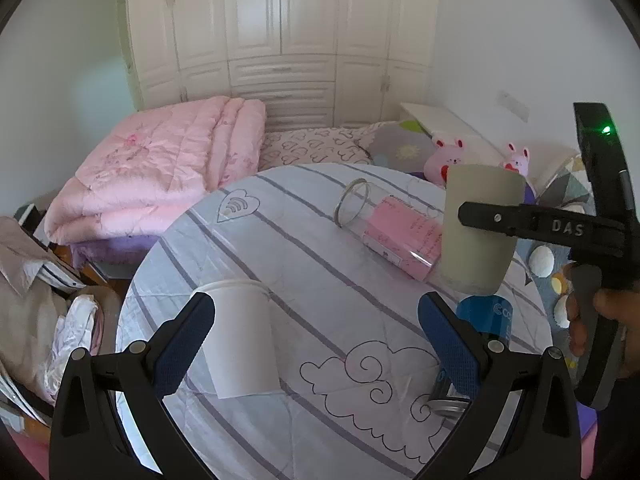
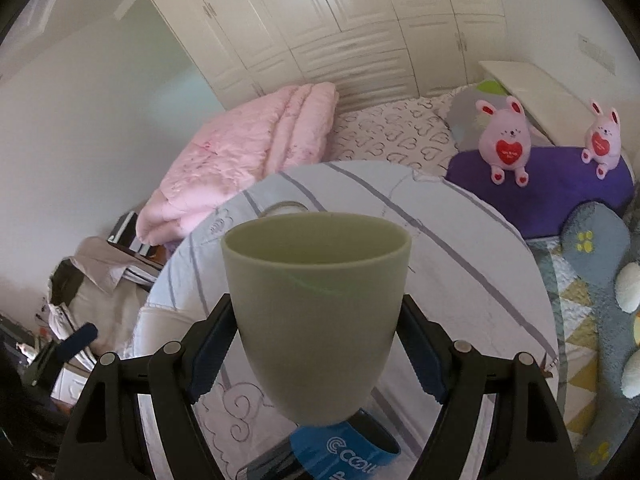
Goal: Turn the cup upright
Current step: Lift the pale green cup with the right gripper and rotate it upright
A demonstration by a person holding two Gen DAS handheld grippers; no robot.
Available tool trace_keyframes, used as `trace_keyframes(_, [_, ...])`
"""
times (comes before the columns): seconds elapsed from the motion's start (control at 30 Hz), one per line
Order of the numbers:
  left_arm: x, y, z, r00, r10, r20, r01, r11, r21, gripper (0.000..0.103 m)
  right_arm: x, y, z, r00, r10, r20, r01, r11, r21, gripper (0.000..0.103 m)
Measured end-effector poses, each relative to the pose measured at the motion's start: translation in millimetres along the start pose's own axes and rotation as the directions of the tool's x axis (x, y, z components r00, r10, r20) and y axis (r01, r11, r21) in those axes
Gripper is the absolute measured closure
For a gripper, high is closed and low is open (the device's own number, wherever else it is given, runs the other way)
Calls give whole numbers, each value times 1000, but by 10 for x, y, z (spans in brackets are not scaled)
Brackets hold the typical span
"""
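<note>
A grey-green cup (image 2: 316,312) is held upright, mouth up, between the pads of my right gripper (image 2: 316,356), above the round table. In the left wrist view the same cup (image 1: 478,228) hangs above the table's right side, clamped by the right gripper (image 1: 480,216). My left gripper (image 1: 316,340) is open and empty, low over the table's near side. A white paper cup (image 1: 242,336) stands mouth down just inside its left finger (image 1: 184,344).
A clear glass with a pink label (image 1: 390,226) lies on its side on the striped cloth of the table (image 1: 320,280). A blue-labelled cup (image 2: 344,452) lies under the held cup. A bed with a pink quilt (image 1: 160,172) and plush rabbits (image 2: 506,140) is behind.
</note>
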State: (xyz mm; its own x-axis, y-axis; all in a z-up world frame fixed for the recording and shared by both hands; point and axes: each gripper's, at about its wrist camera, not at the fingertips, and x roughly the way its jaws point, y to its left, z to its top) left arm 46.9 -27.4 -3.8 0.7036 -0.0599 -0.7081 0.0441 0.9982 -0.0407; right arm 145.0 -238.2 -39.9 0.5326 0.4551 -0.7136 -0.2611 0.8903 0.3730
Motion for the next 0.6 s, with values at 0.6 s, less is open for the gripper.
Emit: trace_keyframes(0.6, [-566, 949, -438, 990, 143, 14, -139, 981, -136, 0, -111, 1060, -886, 927, 263, -268, -292, 953, -76, 24])
